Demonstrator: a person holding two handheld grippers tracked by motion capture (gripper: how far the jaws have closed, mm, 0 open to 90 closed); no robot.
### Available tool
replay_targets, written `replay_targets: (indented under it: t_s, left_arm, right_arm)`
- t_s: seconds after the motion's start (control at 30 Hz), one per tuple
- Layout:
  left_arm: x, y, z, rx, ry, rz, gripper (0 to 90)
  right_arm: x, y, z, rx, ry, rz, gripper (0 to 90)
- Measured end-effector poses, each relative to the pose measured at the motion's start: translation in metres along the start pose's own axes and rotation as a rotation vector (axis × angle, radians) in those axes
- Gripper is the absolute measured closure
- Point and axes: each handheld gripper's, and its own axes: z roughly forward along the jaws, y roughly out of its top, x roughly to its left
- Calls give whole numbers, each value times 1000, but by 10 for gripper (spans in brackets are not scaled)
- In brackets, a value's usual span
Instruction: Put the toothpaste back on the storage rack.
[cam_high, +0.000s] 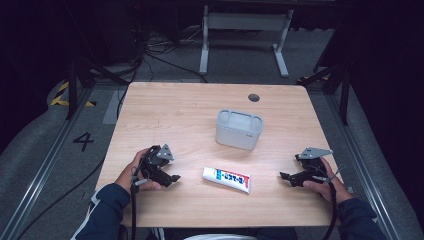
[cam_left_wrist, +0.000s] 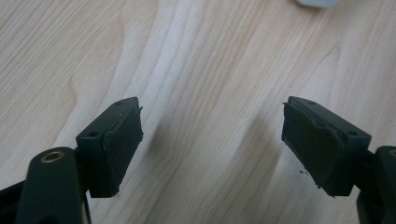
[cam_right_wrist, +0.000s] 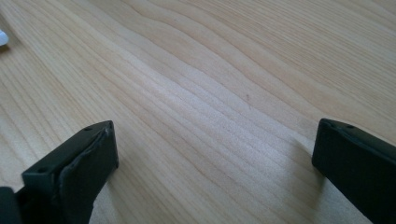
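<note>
A white toothpaste tube (cam_high: 226, 179) with blue and red print lies flat near the table's front edge, midway between the two hands. Behind it stands a grey plastic bin (cam_high: 239, 129), upright and empty as far as I can see. My left gripper (cam_high: 174, 178) rests low on the wood left of the tube, open, its jaws pointing toward the tube. In the left gripper view the gripper (cam_left_wrist: 212, 140) has bare wood between its pads. My right gripper (cam_high: 284, 176) sits right of the tube, open; in its own view the right gripper (cam_right_wrist: 215, 154) has nothing between its jaws.
The wooden table (cam_high: 165, 115) has a round dark cable hole (cam_high: 254, 97) at the back. A white table frame (cam_high: 245, 35) and cables lie on the grey floor beyond. A corner of a white object (cam_right_wrist: 2, 38) shows at the upper left of the right gripper view.
</note>
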Motion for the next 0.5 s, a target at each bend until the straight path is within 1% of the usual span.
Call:
replay_targets:
  t_s: [0.07,0.2,0.3,0.33,0.37,0.4,0.43,0.5]
  left_arm:
    - [-4,7,0,4,-11,21,203]
    - [-9,21,0,-1,-28,78,202]
    - [-11,31,0,-6,-48,99,202]
    - [-12,36,0,-6,-48,119,202]
    - [-13,41,2,-4,-60,131,202]
    - [-13,41,2,-4,-60,131,202]
    - [-15,45,3,-1,-56,147,202]
    - [-17,52,6,5,-69,157,202]
  right_arm:
    - [0,-1,-1,0,-3,4,5]
    - [1,-2,-2,0,-10,7,5]
    - [1,-2,-2,0,-10,9,5]
    - [1,-2,-2,0,-10,9,5]
    - [1,-2,-2,0,-10,9,5]
    - [1,-2,-2,0,-10,9,5]
    - [1,-2,-2,0,-9,9,5]
    - [0,-2,-2,0,-8,8,5]
